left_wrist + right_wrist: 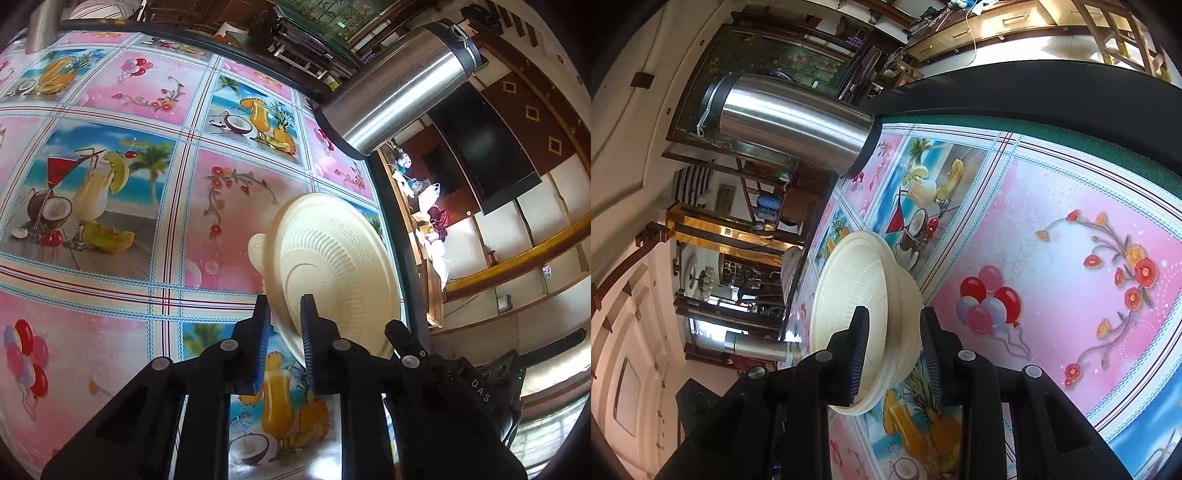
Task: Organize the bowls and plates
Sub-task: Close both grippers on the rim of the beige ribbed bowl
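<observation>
nearest the lens, left hand-held gripper: blue pads nearly together, pinching the near rim of the cream plate. right hand-held gripper: narrowly parted, one finger over the plate's face, the other outside the cream bowl; firm contact of that outer pad not clear. plate and bowl nested together, tilted up off the table, near its edge and the steel flask.

judged step: lifting or steadying the nested pair for sorting. best handled slowly, keeping both grips at one height so plate and bowl do not slide apart; thin, light ware likely to flex, so only modest squeeze. worth keeping clear of the flask and the table edge while carrying.

left wrist view: shows the ribbed face of the plate with its key-pattern border, the bowl only as a small lobe behind the rim, and the other tool's black body at lower right. right wrist view: shows the bowl's rounded side, and a second small metal cylinder lying beyond the table edge.
</observation>
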A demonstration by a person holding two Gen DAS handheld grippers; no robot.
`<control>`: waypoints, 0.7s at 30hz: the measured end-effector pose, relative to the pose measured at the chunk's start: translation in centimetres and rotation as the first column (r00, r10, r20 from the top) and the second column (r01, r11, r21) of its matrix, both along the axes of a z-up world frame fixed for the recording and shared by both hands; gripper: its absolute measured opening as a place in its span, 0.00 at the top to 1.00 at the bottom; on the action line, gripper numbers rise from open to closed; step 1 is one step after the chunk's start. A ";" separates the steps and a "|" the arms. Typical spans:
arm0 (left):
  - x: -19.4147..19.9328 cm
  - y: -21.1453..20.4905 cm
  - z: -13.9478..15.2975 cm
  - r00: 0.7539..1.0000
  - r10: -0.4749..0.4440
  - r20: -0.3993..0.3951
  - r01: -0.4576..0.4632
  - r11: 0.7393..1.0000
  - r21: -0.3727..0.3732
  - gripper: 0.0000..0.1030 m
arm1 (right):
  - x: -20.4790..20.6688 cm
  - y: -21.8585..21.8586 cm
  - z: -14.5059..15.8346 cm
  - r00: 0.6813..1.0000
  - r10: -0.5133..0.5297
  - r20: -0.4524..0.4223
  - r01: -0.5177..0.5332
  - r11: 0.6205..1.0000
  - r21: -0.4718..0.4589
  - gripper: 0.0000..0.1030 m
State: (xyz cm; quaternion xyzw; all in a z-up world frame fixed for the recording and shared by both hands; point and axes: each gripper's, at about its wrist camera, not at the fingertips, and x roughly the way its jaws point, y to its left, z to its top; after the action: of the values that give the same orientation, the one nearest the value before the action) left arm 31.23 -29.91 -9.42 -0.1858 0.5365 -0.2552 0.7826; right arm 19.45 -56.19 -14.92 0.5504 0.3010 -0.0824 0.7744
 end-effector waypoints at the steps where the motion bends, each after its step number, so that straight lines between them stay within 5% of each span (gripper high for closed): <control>1: 0.0 0.0 -0.1 1.000 0.002 0.004 -0.002 1.000 0.009 0.88 | 0.0 0.0 0.0 1.000 -0.001 -0.001 0.001 1.000 -0.001 0.73; 10: -0.2 -0.1 -0.3 1.000 0.002 0.002 -0.002 0.999 0.039 0.89 | 0.2 0.3 -0.1 1.000 0.009 -0.025 -0.010 1.000 -0.017 0.87; 21: -0.7 1.3 -0.6 0.999 0.022 -0.040 -0.020 0.999 0.041 0.90 | 0.4 0.5 -0.8 0.999 0.033 -0.032 -0.031 0.999 0.045 0.91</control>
State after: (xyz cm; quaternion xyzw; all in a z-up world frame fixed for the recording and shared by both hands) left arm 30.56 -28.57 -10.03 -0.1808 0.5553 -0.2322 0.7779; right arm 19.88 -55.72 -15.71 0.5610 0.3242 -0.0724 0.7582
